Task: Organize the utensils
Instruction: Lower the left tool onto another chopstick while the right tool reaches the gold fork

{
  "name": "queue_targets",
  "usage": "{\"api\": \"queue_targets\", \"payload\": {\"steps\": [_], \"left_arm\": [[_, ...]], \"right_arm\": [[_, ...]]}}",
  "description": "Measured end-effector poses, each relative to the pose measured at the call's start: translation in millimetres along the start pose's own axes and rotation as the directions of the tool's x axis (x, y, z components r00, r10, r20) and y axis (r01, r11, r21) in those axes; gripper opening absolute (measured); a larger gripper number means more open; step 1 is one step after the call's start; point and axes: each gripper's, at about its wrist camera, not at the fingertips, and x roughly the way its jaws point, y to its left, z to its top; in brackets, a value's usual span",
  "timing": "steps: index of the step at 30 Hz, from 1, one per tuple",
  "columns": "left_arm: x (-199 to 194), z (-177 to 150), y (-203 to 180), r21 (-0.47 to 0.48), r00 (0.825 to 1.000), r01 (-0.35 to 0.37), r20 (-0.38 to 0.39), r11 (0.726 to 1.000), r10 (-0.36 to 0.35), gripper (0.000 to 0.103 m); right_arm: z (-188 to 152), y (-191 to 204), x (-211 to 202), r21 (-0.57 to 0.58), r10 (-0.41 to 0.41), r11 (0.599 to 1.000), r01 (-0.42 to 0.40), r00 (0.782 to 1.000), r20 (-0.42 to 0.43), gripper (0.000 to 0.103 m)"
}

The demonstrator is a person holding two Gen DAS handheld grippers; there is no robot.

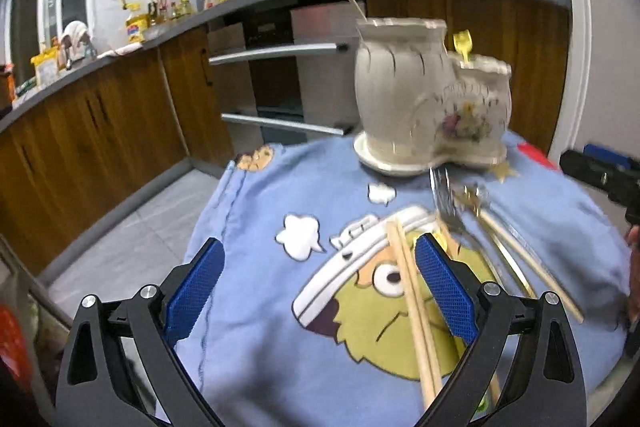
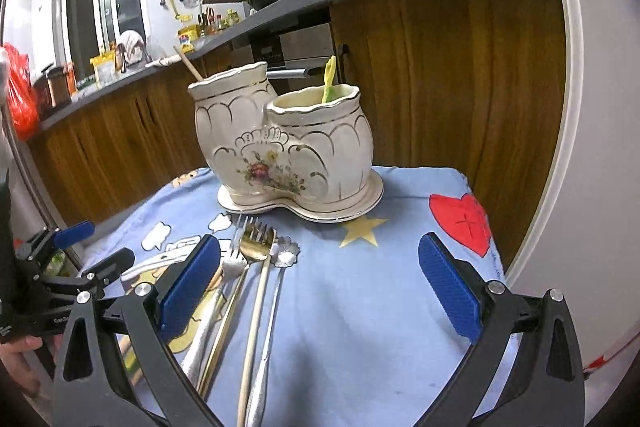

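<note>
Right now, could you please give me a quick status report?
Left gripper open over chopsticks. Right gripper open, empty. Forks loose on cloth. Holder unobstructed.

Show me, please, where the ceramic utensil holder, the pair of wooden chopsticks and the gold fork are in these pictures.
ceramic utensil holder (image 2: 320, 151): right wrist view, front wall of the shorter pot.
pair of wooden chopsticks (image 1: 412, 291): left wrist view, middle of the shafts.
gold fork (image 2: 256, 243): right wrist view, its head below the tines.

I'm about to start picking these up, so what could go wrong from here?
The chopsticks lie close against the left tongs' right pad, so closing may nudge them instead of gripping. The forks and spoon overlap, so lifting one may drag others. The holder looks tippable if bumped.
</note>
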Motion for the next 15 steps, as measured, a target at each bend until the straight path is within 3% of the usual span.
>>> {"api": "queue_targets", "payload": {"steps": [3, 6, 15], "left_arm": [[8, -5, -7, 0.032, 0.996, 0.056, -0.070, 0.998, -0.053, 0.092], [15, -10, -13, 0.069, 0.991, 0.072, -0.119, 0.995, -0.064, 0.077], [16, -14, -11, 0.066, 0.982, 0.122, -0.151, 0.990, -0.111, 0.064]], "right_arm": [[-1, 0, 4, 0.004, -0.002, 1.000, 0.002, 1.000, -0.018, 0.098], [0, -1, 9, 0.019, 0.007, 1.000, -0.006, 0.999, -0.038, 0.098], [-1, 5, 17, 0.008, 0.015, 1.000, -0.014, 0.997, -0.079, 0.098]]}}
